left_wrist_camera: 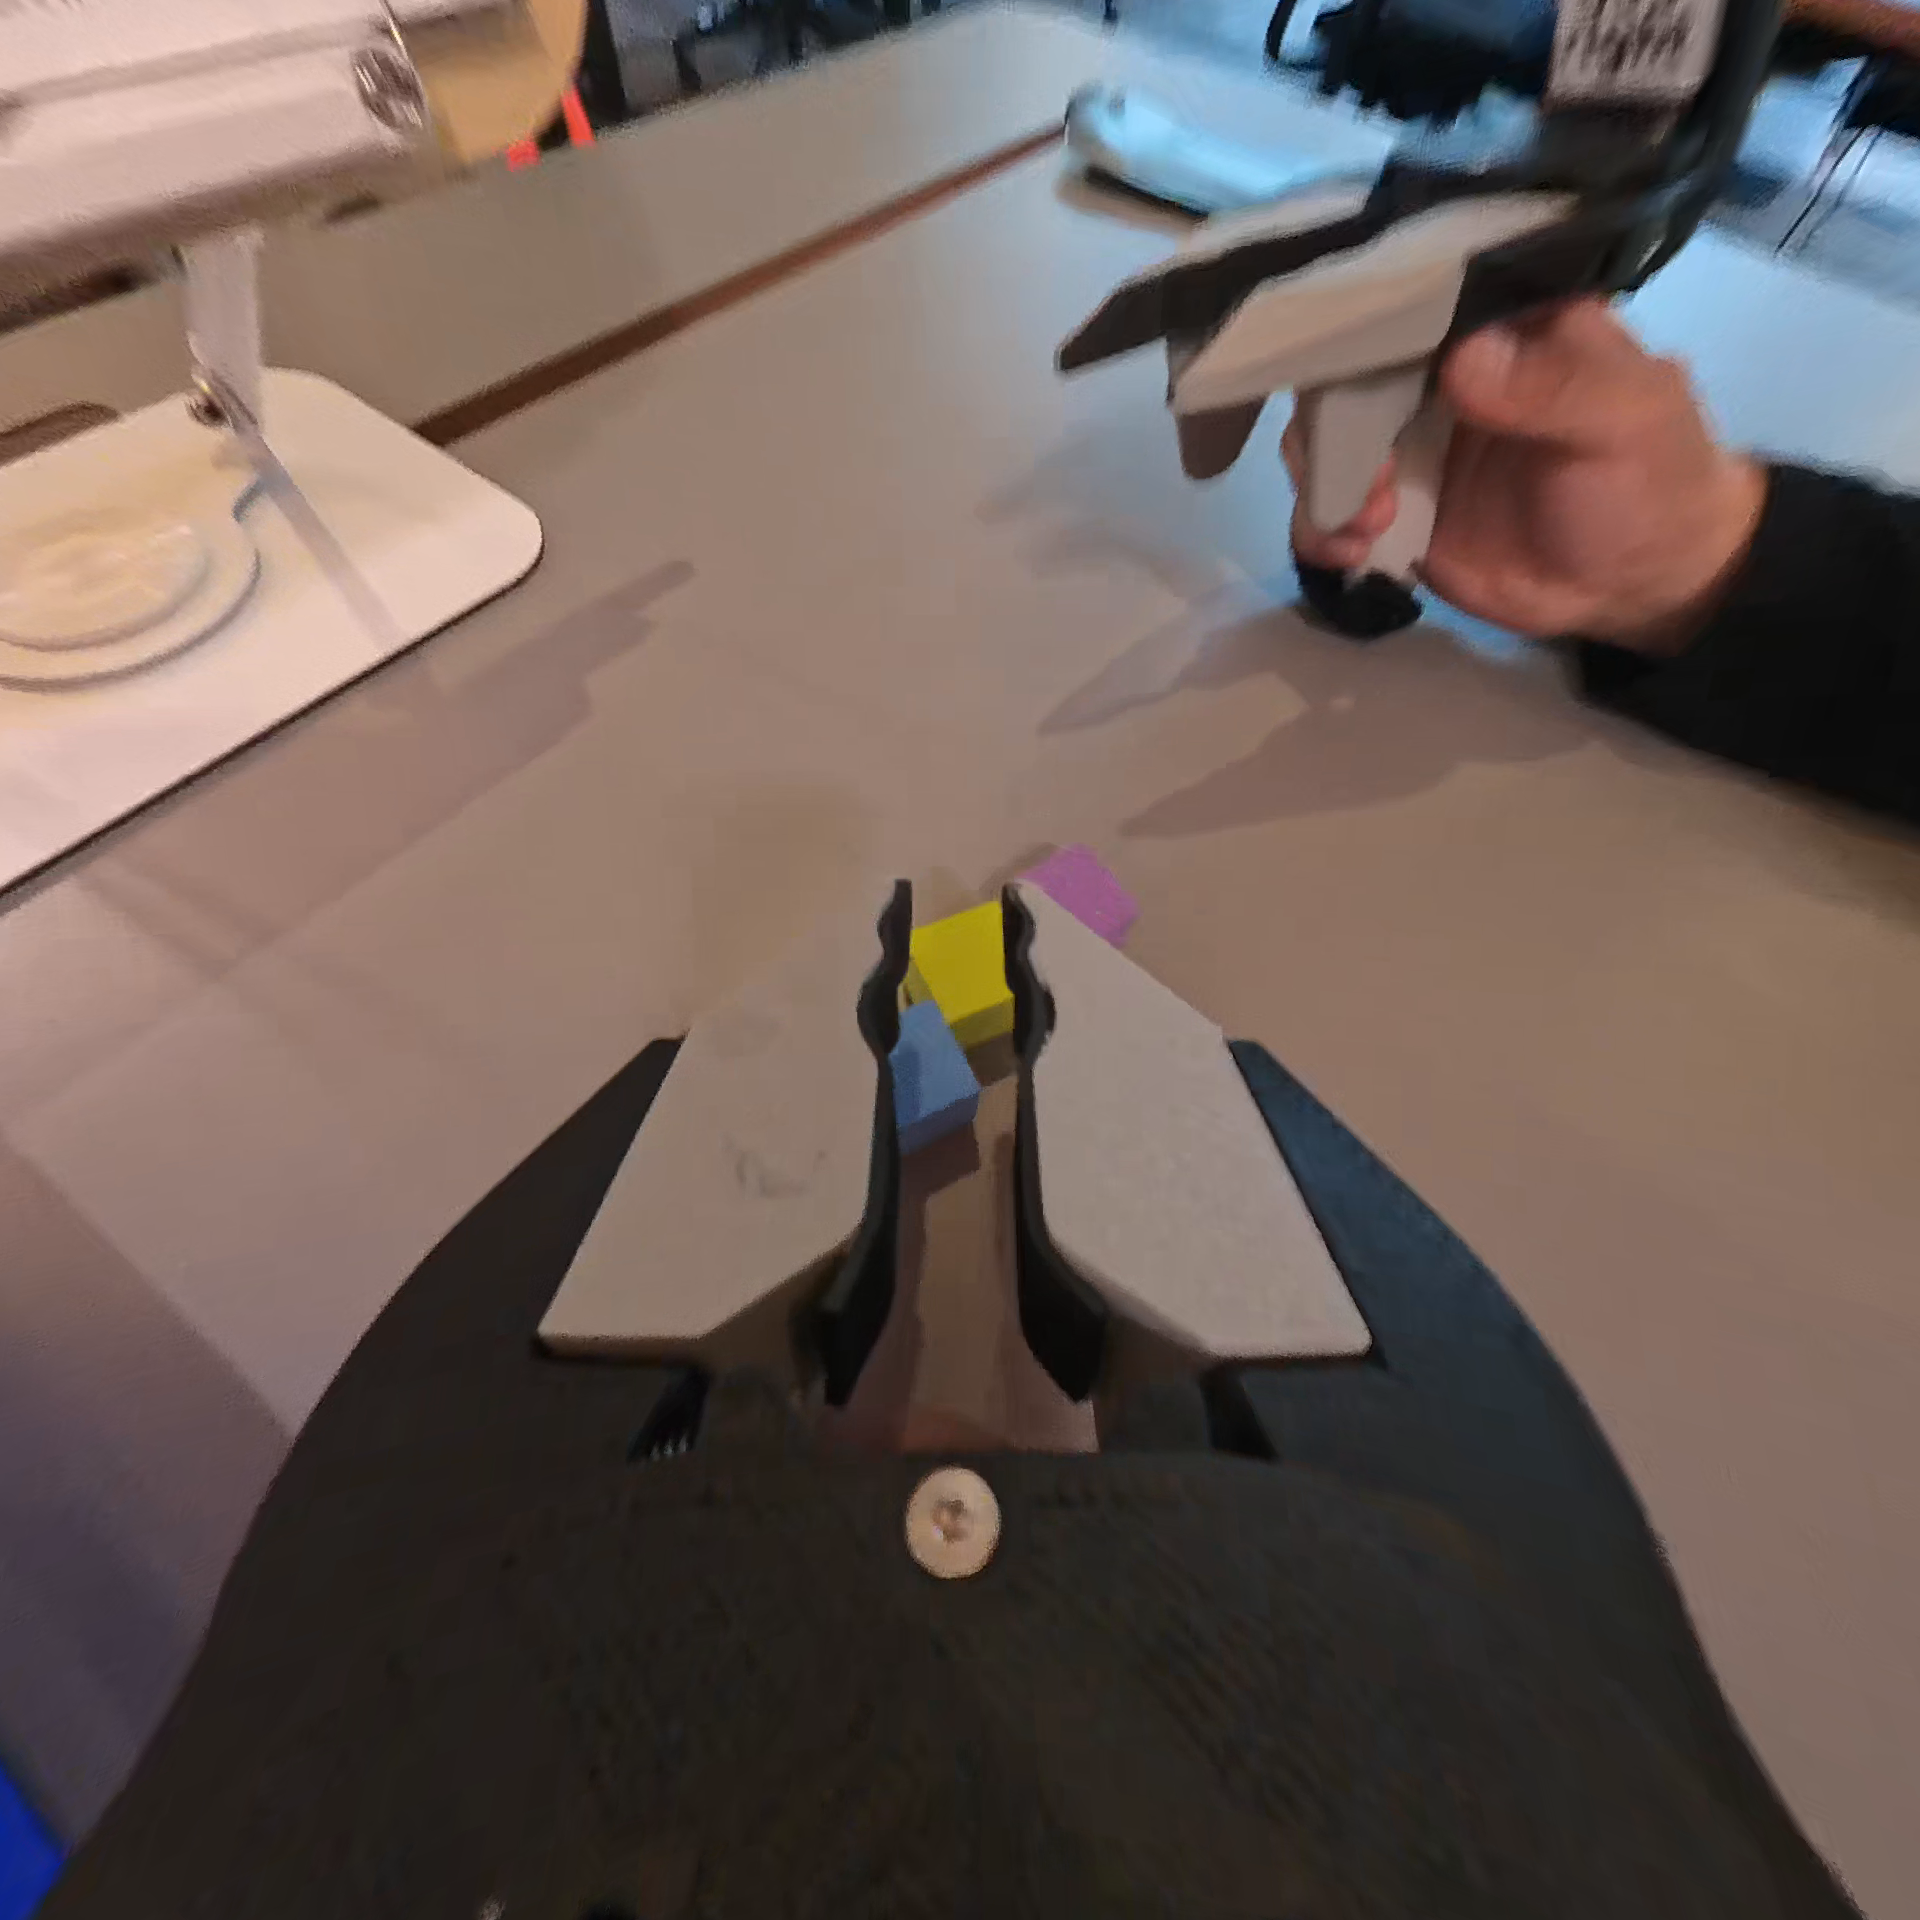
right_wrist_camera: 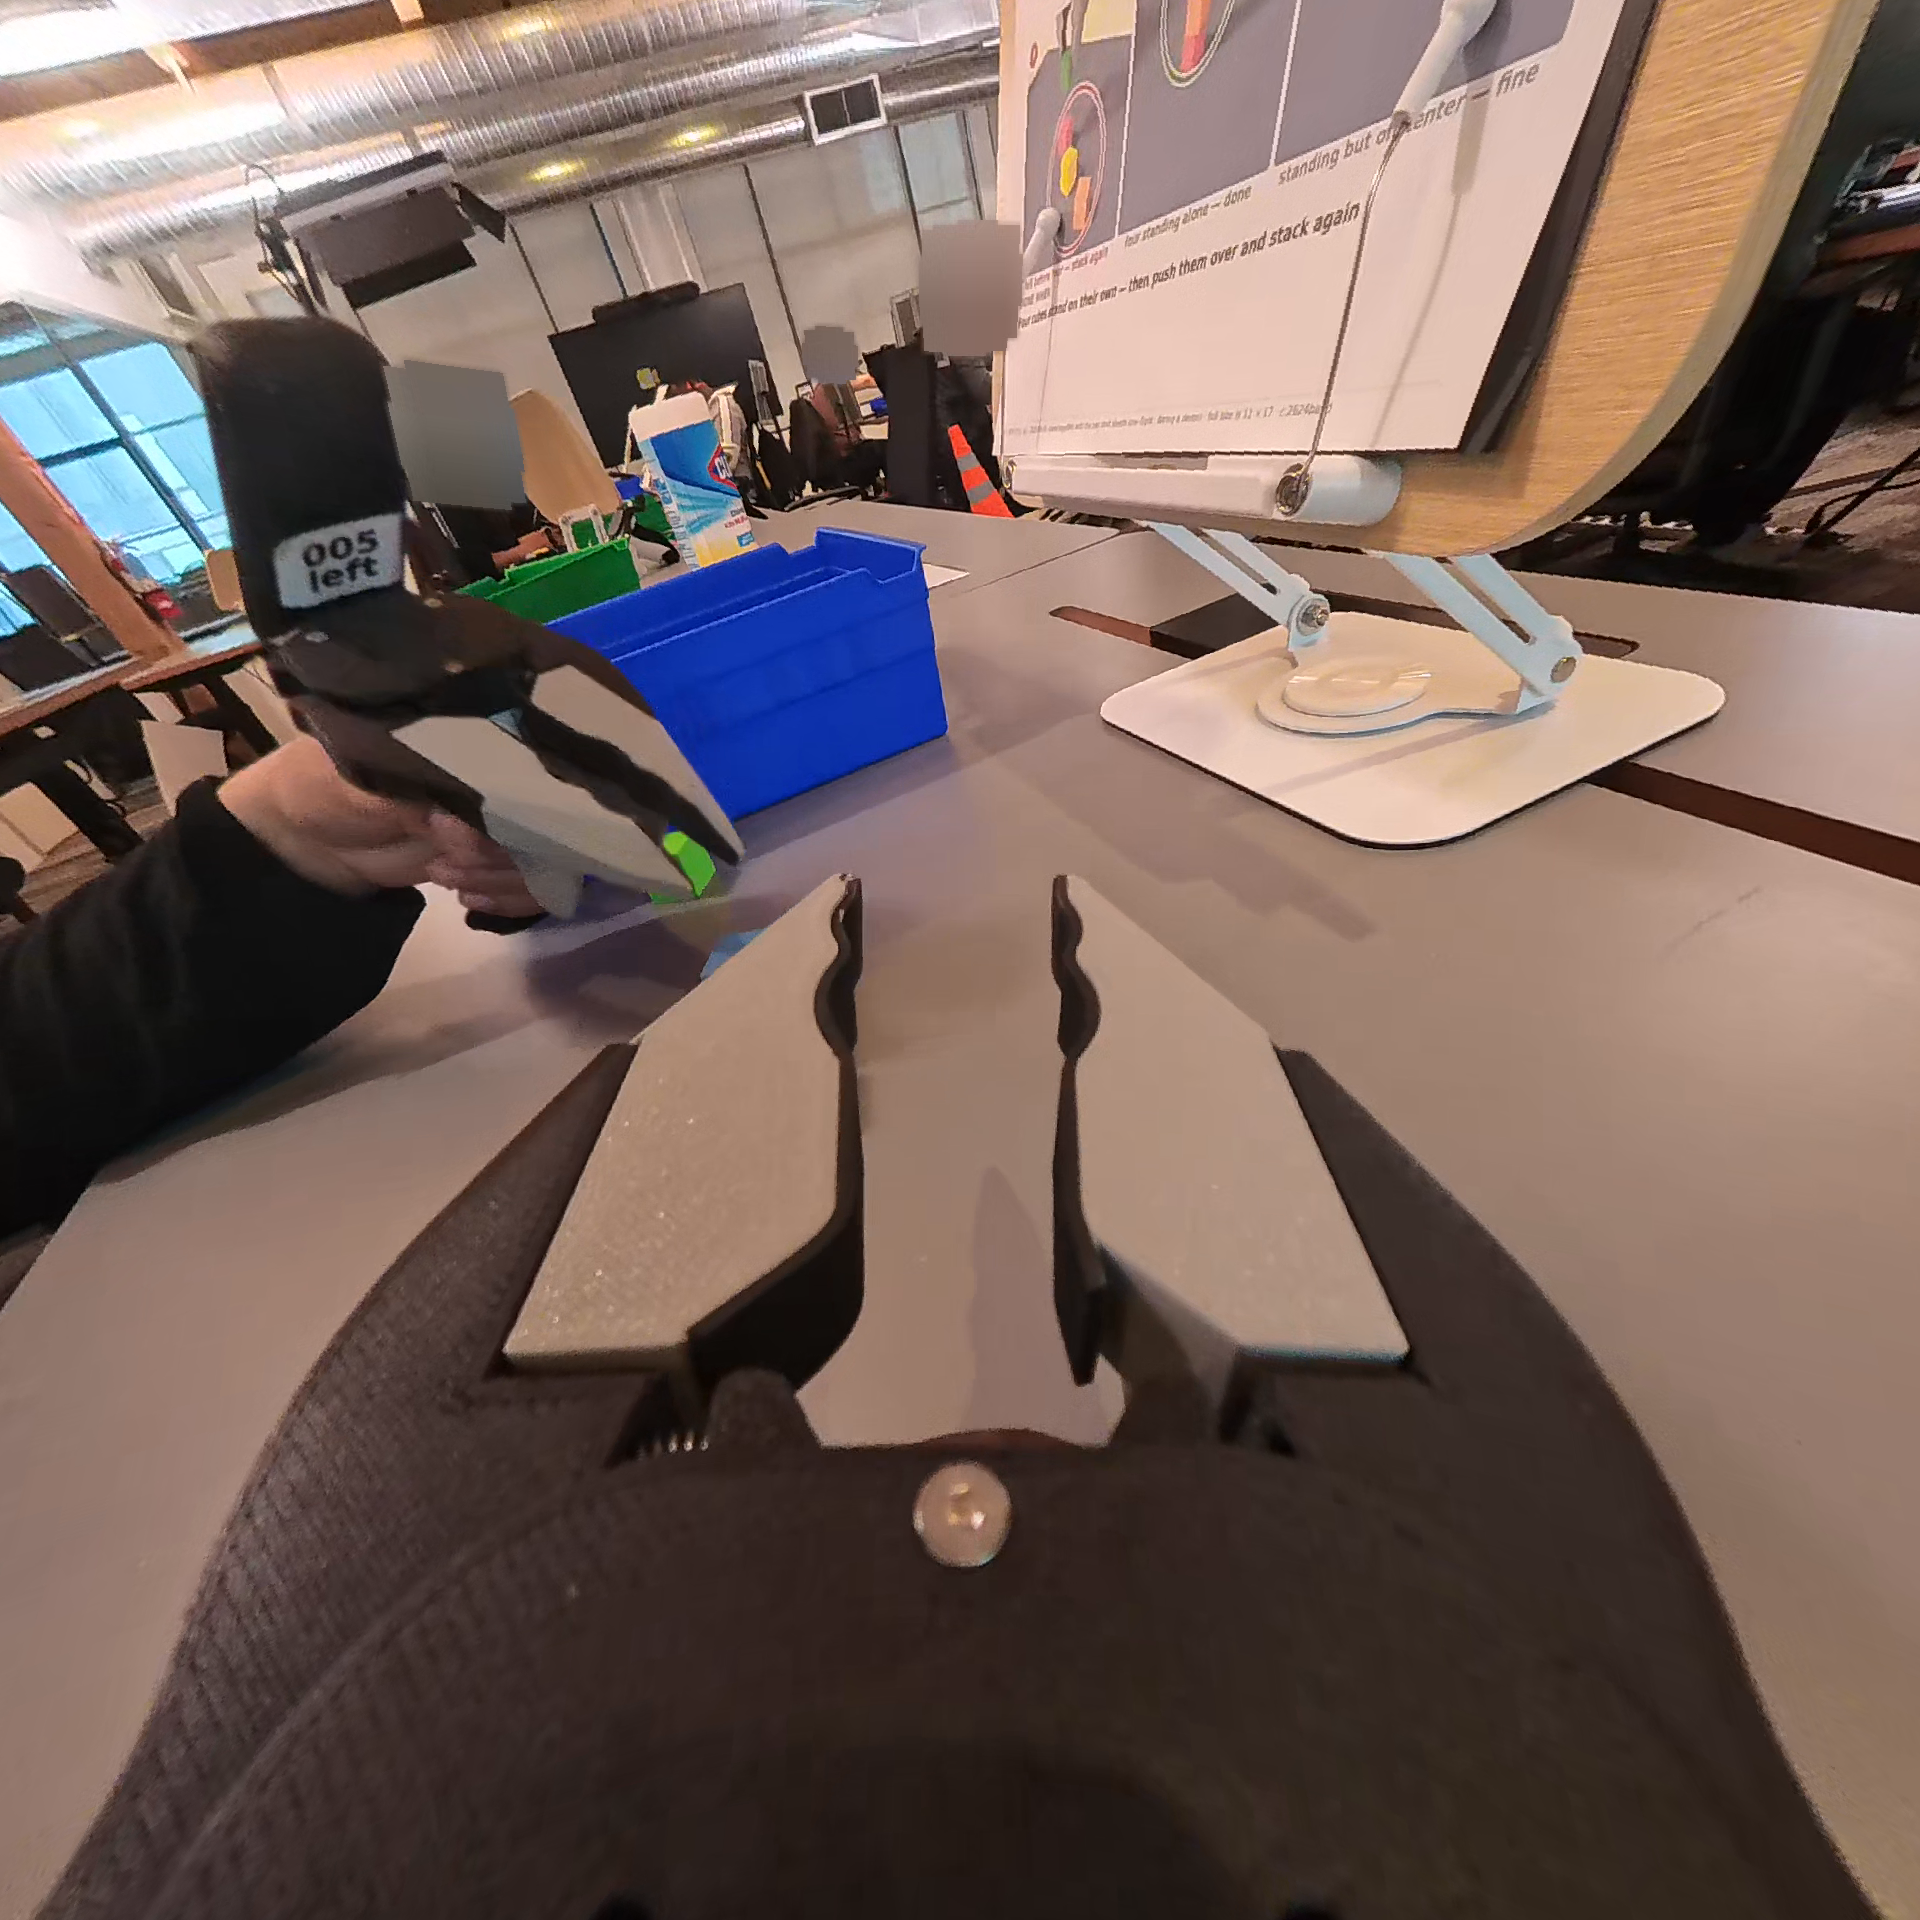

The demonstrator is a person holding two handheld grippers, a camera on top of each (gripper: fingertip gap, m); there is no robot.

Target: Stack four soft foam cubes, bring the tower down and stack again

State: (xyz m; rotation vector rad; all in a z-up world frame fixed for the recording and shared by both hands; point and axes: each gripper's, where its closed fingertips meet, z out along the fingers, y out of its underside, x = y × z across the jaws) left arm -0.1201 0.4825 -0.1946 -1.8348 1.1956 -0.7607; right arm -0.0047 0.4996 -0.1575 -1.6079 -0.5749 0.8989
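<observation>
The left wrist view alone shows three cubes: the left gripper (left_wrist_camera: 954, 906) has its fingers around the yellow cube (left_wrist_camera: 964, 971), though whether they pinch it cannot be told, with the blue cube (left_wrist_camera: 932, 1081) just below it, nearer the camera, between the fingers, and the purple cube (left_wrist_camera: 1081, 891) just past the right fingertip on the grey table (left_wrist_camera: 1351, 1039). The right wrist view shows the right gripper (right_wrist_camera: 954, 904) spread wide and empty over bare table (no cube between its fingers). Farther off, it shows a green-looking cube (right_wrist_camera: 686, 860) at the left gripper's tip, then a blue bin (right_wrist_camera: 810, 675) and white stand (right_wrist_camera: 1403, 717).
</observation>
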